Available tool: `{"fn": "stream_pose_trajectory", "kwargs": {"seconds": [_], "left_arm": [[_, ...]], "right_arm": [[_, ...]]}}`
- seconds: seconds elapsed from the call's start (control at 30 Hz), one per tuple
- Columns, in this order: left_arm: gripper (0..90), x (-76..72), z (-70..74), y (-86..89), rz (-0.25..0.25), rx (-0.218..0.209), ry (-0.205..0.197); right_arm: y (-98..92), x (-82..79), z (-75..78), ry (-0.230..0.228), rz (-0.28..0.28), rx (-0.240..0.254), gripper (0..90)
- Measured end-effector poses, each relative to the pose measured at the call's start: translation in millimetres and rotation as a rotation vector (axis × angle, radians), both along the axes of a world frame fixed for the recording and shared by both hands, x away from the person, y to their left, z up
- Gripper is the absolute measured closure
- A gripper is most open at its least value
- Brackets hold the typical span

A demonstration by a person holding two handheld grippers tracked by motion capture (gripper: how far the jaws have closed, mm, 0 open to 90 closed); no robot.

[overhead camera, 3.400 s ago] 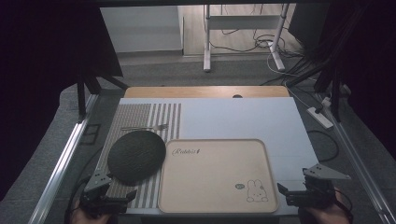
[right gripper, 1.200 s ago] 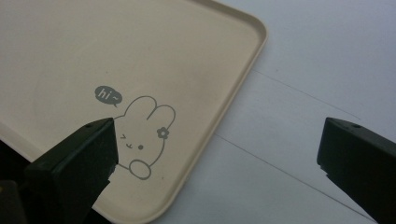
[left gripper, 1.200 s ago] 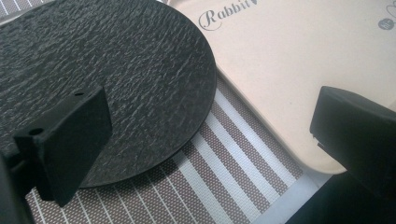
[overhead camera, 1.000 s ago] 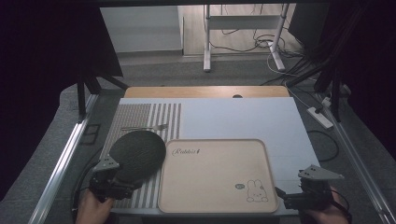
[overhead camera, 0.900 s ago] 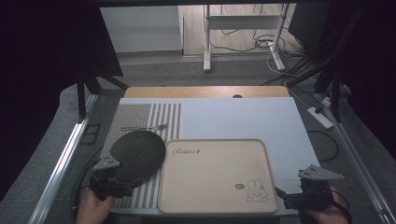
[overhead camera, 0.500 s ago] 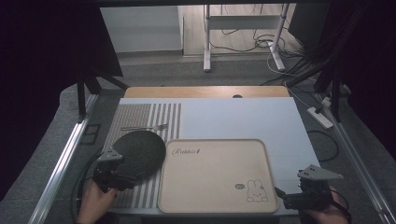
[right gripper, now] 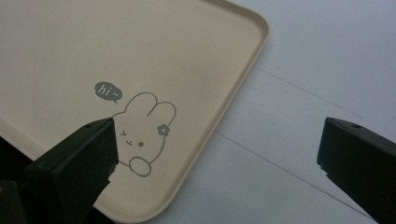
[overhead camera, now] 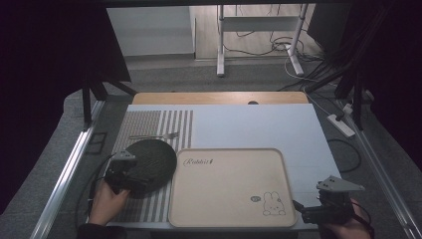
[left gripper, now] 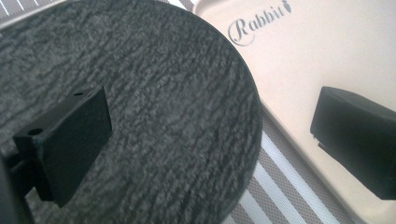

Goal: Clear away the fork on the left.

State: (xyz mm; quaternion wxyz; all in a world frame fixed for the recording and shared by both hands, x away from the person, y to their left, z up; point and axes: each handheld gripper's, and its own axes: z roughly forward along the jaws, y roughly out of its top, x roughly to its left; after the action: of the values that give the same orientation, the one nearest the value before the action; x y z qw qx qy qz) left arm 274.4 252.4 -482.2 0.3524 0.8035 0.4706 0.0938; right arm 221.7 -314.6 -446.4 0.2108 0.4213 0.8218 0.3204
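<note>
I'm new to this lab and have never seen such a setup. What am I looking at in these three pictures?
No robot here: a person holds a two-jawed tool in each hand. One camera looks down from above; the other two ride on the tools, looking along their black jaws. On the table lie a striped mat, a fork, a dark round plate and a beige tray with a rabbit drawing. The left tool has its jaws open over the plate's edge, one above the plate, one toward the tray. The right tool waits open by the tray's corner, holding nothing.

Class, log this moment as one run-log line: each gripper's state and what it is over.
left gripper: open, over dark round plate | right gripper: open, by tray corner | fork: on striped mat
</note>
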Motion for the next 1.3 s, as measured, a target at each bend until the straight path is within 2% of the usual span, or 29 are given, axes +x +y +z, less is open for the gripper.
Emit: {"fn": "stream_pose_trajectory", "kwargs": {"seconds": [0.03,0.17,0.27,0.33,0.4,0.43,0.5,0.83,1.1,1.3], "left_arm": [[0.0,4.4,-0.7,-0.8,-0.003,0.009,-0.006],[0.0,15.4,-6.2,-1.9,-0.008,0.029,0.02],[0.0,23.4,-8.1,-0.9,0.002,0.03,0.028],[0.0,28.9,-8.3,0.7,0.01,0.014,0.042],[0.0,31.8,-8.4,1.7,0.015,0.014,0.05],[0.0,37.6,-8.8,2.8,0.02,0.028,0.057],[0.0,43.1,-9.8,3.9,0.027,0.042,0.058],[0.0,64.6,-13.1,9.4,0.056,0.048,0.067],[0.1,80.7,-12.4,13.8,0.106,0.065,0.06],[0.1,92.6,-12.1,19.7,0.112,0.053,0.067]], "right_arm": [[0.0,0.2,-0.1,0.002,0.0,0.0,0.0],[0.2,0.4,-0.3,0.007,0.003,-0.002,0.0],[0.6,0.7,-0.6,0.011,0.005,-0.006,0.0],[0.7,0.7,-0.5,0.012,0.005,-0.011,0.0],[0.8,0.7,-0.6,0.012,0.005,-0.012,0.0],[0.8,0.7,-0.6,0.012,0.005,-0.012,0.0],[0.8,0.8,-0.6,0.013,0.004,-0.012,0.0],[1.1,1.1,-0.9,0.015,0.006,-0.013,0.0],[1.3,1.2,-0.9,0.017,0.008,-0.014,0.0],[1.4,1.3,-1.1,0.02,0.01,-0.015,0.0]]}}
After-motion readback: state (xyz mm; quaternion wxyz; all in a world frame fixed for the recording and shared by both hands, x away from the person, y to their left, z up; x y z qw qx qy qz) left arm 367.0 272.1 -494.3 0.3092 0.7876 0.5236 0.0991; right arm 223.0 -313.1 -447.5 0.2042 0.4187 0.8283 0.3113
